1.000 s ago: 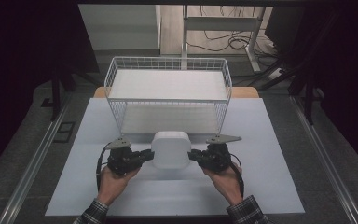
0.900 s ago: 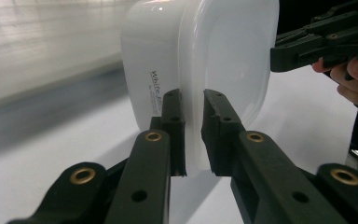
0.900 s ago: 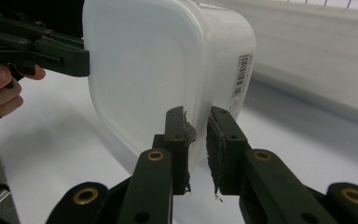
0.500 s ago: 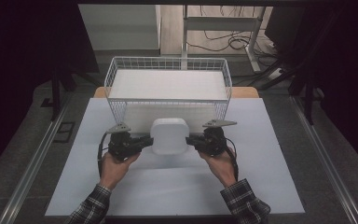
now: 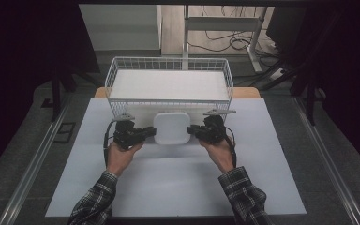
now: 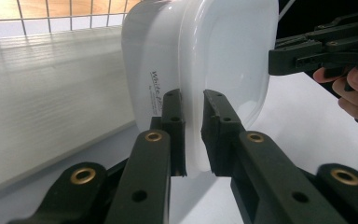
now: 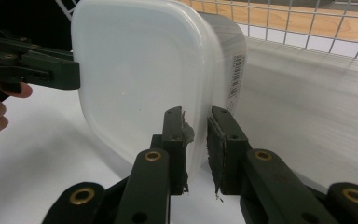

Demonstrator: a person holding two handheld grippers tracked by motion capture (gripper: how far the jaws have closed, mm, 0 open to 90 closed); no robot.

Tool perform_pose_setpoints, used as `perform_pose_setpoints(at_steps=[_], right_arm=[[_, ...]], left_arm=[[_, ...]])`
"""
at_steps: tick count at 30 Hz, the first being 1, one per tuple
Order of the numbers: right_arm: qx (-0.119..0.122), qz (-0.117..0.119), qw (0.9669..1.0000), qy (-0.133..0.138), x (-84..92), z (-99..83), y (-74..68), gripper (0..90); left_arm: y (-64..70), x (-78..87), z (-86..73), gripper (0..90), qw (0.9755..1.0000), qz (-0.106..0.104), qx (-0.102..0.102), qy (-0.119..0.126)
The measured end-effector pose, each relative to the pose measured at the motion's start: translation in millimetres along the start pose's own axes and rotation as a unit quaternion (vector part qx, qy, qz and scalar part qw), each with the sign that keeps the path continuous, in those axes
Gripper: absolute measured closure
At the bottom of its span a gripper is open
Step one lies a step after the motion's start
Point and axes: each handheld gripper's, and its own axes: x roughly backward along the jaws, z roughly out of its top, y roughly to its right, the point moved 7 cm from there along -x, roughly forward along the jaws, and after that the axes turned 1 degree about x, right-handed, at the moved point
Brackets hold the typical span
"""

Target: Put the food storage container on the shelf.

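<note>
White container (image 5: 171,127) hangs between both claws: left gripper (image 5: 146,133) clamps its rim at nine o'clock, right gripper (image 5: 193,130) at three. White table (image 5: 178,183) below; wire basket (image 5: 168,63) just beyond at twelve.

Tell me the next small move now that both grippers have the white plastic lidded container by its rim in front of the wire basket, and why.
Probably lift a little higher before going forward. The left gripper and right gripper each pinch the rim of the white plastic lidded container, which sits right against the near wall of the white wire basket, seemingly below its top rail.
</note>
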Motion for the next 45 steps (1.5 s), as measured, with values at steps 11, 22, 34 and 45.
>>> perform_pose_setpoints(at_steps=[11,22,34,45], right_arm=[[-0.016,-0.009,0.9997,-0.015,-17.2,-4.8,13.5,76.5],[-0.030,-0.008,0.9992,-0.025,-23.3,-7.7,22.3,75.8],[-0.036,-0.019,0.9991,-0.011,-31.4,-2.8,28.0,69.3],[-0.027,-0.065,0.9974,0.015,-39.2,6.0,36.7,62.5]], left_arm=[[-13.2,-18.0,-4.1,79.9,0.9996,0.009,0.019,-0.016],[-21.6,-31.8,-8.7,78.0,0.9992,0.013,0.037,-0.007],[-24.6,-41.8,-0.8,70.2,0.9992,0.027,0.029,0.007],[-34.9,-50.5,13.7,58.7,0.9954,0.090,-0.015,0.028]])
